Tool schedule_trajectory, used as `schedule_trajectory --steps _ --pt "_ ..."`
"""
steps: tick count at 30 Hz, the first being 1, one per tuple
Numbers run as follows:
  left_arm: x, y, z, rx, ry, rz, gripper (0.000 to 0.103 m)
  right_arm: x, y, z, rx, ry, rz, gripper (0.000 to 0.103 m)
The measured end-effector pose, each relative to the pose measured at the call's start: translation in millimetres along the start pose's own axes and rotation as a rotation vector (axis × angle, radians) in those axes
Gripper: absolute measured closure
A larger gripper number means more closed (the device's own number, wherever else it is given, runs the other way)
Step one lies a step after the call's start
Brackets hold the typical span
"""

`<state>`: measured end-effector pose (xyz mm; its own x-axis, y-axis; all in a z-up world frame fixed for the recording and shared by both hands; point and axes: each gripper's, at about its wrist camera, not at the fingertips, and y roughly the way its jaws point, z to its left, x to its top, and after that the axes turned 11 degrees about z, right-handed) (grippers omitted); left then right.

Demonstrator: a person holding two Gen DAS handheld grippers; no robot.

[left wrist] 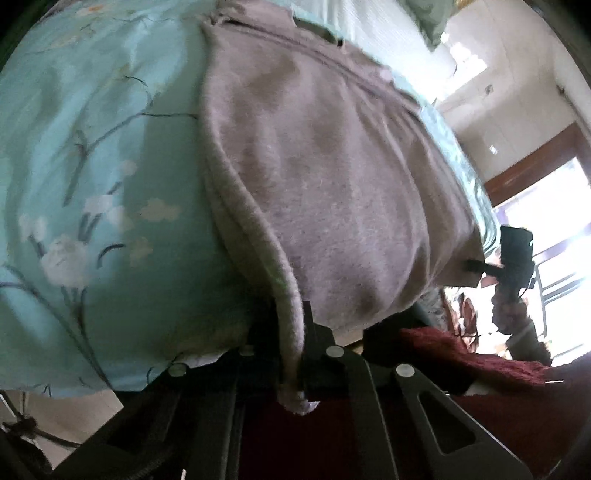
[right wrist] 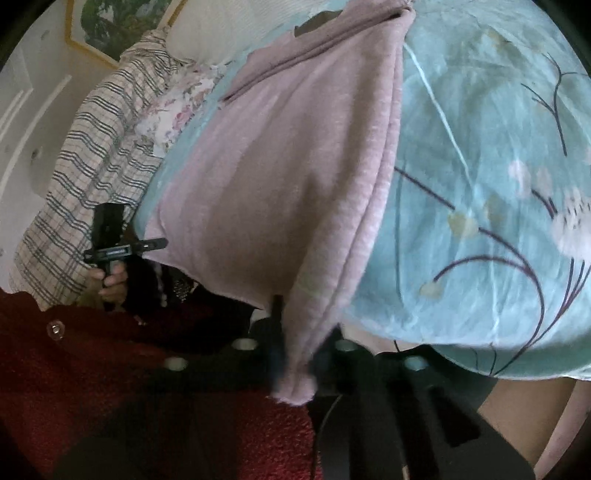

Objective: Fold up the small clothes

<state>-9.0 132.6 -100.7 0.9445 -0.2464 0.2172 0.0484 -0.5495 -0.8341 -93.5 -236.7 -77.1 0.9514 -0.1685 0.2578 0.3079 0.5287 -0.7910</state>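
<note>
A dusty pink knit garment (left wrist: 332,177) lies stretched over the teal floral bedspread (left wrist: 92,147). My left gripper (left wrist: 291,332) is shut on the garment's near left corner; cloth hangs out between its jaws. My right gripper (right wrist: 299,332) is shut on the near right corner of the same garment (right wrist: 277,184), which is bunched in folds between the jaws. Each gripper shows in the other's view: the right one (left wrist: 513,254) at the far right, the left one (right wrist: 110,236) at the left, held in a hand. The garment spans between them at the bed's near edge.
The teal bedspread (right wrist: 480,184) fills the bed. A plaid cloth (right wrist: 85,177) and a floral cloth (right wrist: 173,107) lie at the bed's far side with a white pillow (right wrist: 221,29). The person's dark red sweater (right wrist: 110,369) is close below. A bright doorway (left wrist: 554,221) is right.
</note>
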Motion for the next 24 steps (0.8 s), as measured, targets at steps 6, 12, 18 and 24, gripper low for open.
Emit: schedule_trajectory --steps 6,12,18,24 --pt "-7 -48 -12 -0.109 0.009 -0.21 0.098 4 -44 24 0.187 -0.059 -0.188 0.095" --pt "26 -92 -23 -0.124 0.01 -0.408 0.098 41 -81 36 0.234 -0.084 -0.366 0.095" --pt "91 -117 -25 -0.093 -0.006 -0.558 0.098 94 -101 38 0.181 -0.106 -0.46 0.095" --pt "173 -135 -31 -0.034 -0.023 -0.653 0.098 169 -116 27 0.056 -0.084 -0.536 0.095"
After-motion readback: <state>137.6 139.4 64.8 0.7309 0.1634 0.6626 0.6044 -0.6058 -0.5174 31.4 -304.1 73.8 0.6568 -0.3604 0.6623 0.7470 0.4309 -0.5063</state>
